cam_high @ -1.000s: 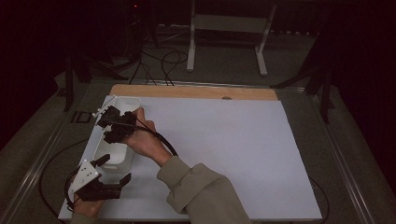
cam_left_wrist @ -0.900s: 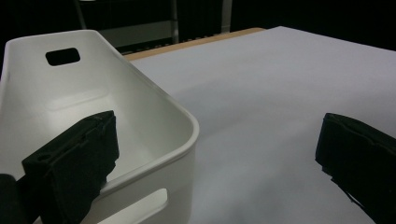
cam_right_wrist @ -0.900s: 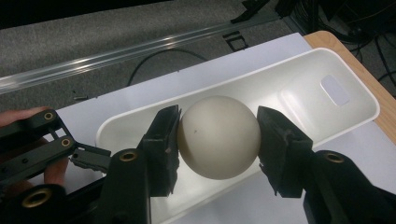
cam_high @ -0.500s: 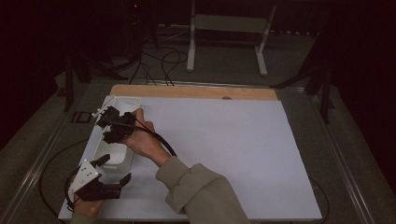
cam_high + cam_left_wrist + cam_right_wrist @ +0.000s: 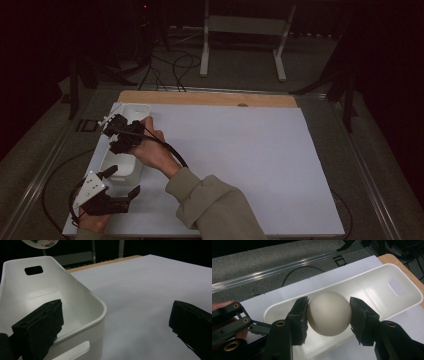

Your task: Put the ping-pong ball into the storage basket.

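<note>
A whitish ball (image 5: 328, 306) is pinched between the two black pads of my right gripper (image 5: 329, 315), which is shut on it just above the long white bin (image 5: 387, 267). In the high view the right gripper (image 5: 122, 134) hovers over the middle of that bin (image 5: 136, 107) at the table's left side, with the hand reaching across from the right. My left gripper (image 5: 122, 181) stands open at the bin's near end. In the left gripper view its jaws (image 5: 115, 311) straddle the bin's corner (image 5: 98, 315) without touching it, one jaw over the inside and the other over the table.
The bin lies on a large white sheet (image 5: 240, 160) that covers the wooden tabletop (image 5: 210, 98). A black cable (image 5: 172, 150) trails from the right gripper across the sheet. A metal rail (image 5: 40, 175) runs along the table's left side.
</note>
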Demonstrator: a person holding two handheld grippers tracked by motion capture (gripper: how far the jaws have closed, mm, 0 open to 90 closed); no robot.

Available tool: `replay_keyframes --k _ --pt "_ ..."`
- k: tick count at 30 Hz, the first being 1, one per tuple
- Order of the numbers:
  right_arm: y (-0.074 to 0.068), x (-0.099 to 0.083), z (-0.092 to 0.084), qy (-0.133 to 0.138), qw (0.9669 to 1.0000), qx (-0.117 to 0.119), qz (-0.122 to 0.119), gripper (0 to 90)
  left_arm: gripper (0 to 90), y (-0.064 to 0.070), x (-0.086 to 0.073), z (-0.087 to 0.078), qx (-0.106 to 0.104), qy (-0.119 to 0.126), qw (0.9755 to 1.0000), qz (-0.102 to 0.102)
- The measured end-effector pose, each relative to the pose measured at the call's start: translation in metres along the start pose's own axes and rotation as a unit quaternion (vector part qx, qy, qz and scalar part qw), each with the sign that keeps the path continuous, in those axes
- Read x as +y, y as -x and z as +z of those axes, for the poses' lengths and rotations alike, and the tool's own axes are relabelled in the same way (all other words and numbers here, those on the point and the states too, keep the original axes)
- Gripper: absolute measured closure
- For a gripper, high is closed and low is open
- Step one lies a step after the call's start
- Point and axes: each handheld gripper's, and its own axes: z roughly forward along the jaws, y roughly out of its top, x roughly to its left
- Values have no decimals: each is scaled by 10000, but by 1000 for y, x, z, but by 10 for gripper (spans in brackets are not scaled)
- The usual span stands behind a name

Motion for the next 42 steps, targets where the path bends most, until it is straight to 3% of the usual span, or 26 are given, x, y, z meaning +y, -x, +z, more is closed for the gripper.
replay_keyframes --k 16,17,18,19,42 --pt "1 0 3 -8 10000 -21 84 473 1 0 0 0 4 6 10000 2" --pt "2 1 3 84 9998 -41 197 243 1 0 0 0 3 5 10000 1" --pt "2 1 3 84 9998 -41 197 243 1 0 0 0 3 5 10000 1" --pt "3 0 3 77 9995 -23 311 145 1 0 0 0 3 4 10000 0" --pt "16 -12 -8 144 9992 85 374 88 1 0 0 0 13 -13 10000 20"
